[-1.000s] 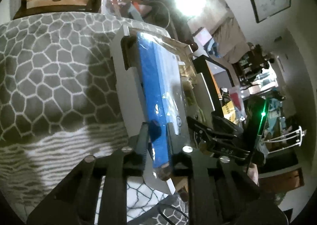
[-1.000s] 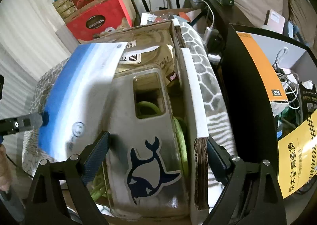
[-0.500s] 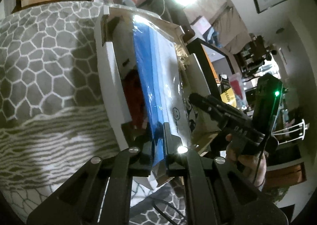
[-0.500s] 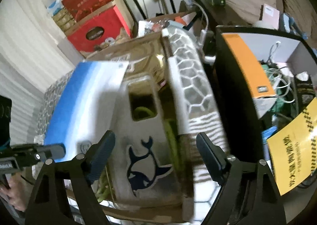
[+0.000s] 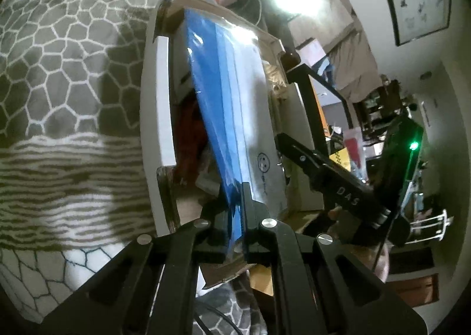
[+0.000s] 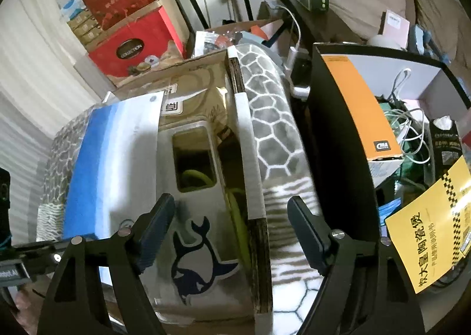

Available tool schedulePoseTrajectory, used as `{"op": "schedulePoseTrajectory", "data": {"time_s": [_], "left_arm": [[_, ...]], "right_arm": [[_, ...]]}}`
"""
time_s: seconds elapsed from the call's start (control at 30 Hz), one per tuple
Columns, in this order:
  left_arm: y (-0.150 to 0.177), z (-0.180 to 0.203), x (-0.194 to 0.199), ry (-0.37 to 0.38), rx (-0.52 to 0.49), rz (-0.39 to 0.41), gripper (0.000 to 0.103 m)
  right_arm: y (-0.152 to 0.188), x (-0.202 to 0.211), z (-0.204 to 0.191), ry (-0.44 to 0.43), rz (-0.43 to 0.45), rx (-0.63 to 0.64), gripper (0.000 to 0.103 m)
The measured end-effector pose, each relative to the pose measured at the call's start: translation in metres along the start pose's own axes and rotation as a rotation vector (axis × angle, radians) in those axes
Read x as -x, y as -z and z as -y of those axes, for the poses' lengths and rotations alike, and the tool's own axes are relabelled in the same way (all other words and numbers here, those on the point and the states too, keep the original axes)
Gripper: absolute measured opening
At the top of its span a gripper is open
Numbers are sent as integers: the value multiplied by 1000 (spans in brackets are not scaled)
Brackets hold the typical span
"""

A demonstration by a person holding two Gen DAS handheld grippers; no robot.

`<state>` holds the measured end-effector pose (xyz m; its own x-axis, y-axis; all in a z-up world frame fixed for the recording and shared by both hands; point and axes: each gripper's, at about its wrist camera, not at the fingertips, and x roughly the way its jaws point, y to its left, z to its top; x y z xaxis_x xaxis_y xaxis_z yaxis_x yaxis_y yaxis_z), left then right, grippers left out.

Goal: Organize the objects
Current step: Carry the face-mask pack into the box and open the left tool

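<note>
My left gripper (image 5: 235, 217) is shut on the near edge of a flat blue-and-white packet (image 5: 226, 93) and holds it tilted over an open cardboard box (image 5: 159, 105). The packet also shows in the right wrist view (image 6: 112, 164), at the left over the box. My right gripper (image 6: 232, 232) is open and empty, its fingers straddling the box's right wall (image 6: 250, 176). Inside the box lies a grey pouch with a whale print (image 6: 200, 258) over a green cable (image 6: 235, 217). The right gripper shows in the left wrist view (image 5: 321, 170), right of the box.
The box sits on a grey patterned blanket (image 5: 64, 69). A black shelf unit (image 6: 338, 143) with an orange box (image 6: 362, 111) and cables stands right of it. Red gift boxes (image 6: 132, 37) are stacked behind. A yellow leaflet (image 6: 432, 237) hangs at the right.
My left gripper has tilted the blue packet and moved it further over the box. My right gripper has drawn back and shifted right, now astride the box wall.
</note>
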<state>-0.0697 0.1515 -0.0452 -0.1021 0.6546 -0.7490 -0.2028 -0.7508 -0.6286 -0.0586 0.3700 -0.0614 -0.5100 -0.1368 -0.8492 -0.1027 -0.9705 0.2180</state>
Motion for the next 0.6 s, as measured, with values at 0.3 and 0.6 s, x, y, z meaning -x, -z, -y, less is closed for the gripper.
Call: {"op": "schedulePoseTrajectory", "data": {"time_s": [0.3, 0.6], "left_arm": [[6, 7, 7, -57, -85, -4, 43], [-3, 9, 45, -60, -148, 62, 52]], "right_arm": [[2, 2, 2, 2, 2, -4, 81], [6, 12, 3, -6, 20, -10, 81]]}}
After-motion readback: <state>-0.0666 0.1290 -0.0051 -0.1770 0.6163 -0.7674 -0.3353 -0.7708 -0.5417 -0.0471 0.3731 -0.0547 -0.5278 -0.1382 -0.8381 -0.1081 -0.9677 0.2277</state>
